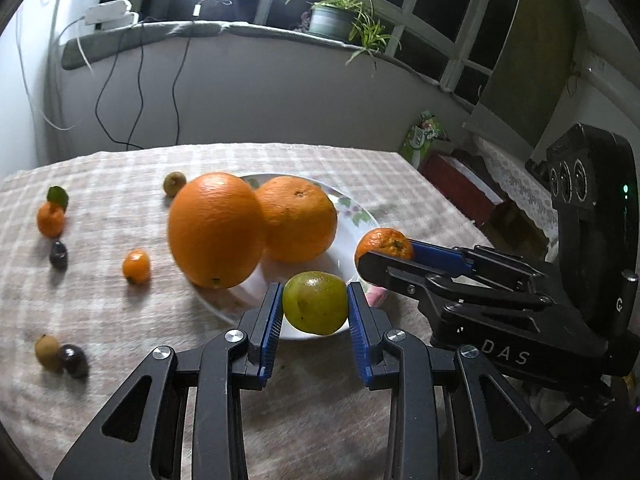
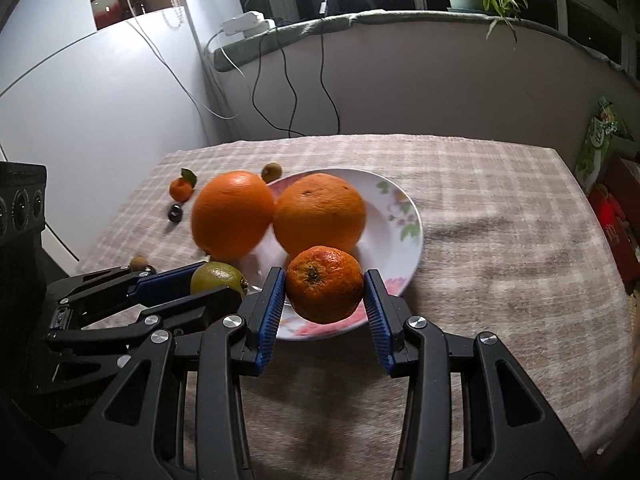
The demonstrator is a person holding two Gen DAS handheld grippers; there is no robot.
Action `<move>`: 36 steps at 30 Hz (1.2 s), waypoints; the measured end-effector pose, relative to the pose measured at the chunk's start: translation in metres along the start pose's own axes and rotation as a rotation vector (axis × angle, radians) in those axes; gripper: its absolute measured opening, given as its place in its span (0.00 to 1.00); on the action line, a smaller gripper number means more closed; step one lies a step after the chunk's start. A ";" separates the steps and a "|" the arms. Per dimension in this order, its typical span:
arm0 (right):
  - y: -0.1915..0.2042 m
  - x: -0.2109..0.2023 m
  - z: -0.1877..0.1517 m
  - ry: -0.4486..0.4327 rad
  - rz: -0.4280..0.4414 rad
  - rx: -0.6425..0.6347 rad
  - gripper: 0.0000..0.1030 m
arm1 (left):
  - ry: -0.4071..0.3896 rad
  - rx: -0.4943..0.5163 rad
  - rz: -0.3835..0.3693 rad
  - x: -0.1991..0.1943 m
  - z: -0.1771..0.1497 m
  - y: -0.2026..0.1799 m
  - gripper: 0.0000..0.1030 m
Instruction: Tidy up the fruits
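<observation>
The left gripper (image 1: 315,304) has its jaws pinching a green fruit (image 1: 315,303) just above the near rim of the white plate (image 2: 404,208), and the right gripper (image 2: 325,294) has its jaws pinching a small tangerine (image 2: 325,284) over the same rim, just beside the other one. Two big oranges sit side by side, touching: the right orange (image 1: 298,218) lies on the plate, while the left orange (image 1: 216,230) sits at the plate's left edge, and whether it rests on the rim or on the checked cloth of the tabletop (image 1: 120,312) cannot be told. The plate's near part is hidden behind the held fruits and the blue pads. Off to the left on the cloth lie a leafy tangerine (image 1: 51,219), a kumquat (image 1: 136,267), a dark round fruit (image 1: 58,255), a brownish-green fruit (image 1: 175,183) behind the oranges, and a tan fruit (image 1: 47,352) touching another dark one (image 1: 73,360); these small ones are too blurred to name surely.
</observation>
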State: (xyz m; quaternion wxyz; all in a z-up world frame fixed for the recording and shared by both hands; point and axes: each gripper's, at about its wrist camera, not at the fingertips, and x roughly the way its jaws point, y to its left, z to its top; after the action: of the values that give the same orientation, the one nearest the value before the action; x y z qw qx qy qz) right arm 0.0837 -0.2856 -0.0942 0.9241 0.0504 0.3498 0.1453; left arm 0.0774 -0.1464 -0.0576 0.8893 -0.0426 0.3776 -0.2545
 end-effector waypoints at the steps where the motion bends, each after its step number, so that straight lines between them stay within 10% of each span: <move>1: -0.002 0.001 0.000 0.002 -0.001 0.001 0.41 | 0.003 0.004 0.002 0.003 0.000 -0.001 0.29; 28: -0.035 0.026 0.024 0.012 -0.026 0.020 0.41 | 0.027 0.023 -0.004 0.028 0.009 -0.015 0.30; 32: -0.034 0.026 0.024 0.009 -0.035 0.016 0.42 | 0.028 0.023 -0.005 0.029 0.008 -0.015 0.44; 36: -0.034 0.020 0.025 -0.023 -0.041 0.015 0.68 | 0.015 0.017 -0.009 0.027 0.010 -0.015 0.44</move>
State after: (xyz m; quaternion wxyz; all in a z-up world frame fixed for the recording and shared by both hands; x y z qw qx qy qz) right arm 0.1228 -0.3118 -0.0949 0.9304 0.0519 0.3412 0.1232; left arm 0.0941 -0.1734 -0.0638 0.8856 -0.0348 0.3821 -0.2619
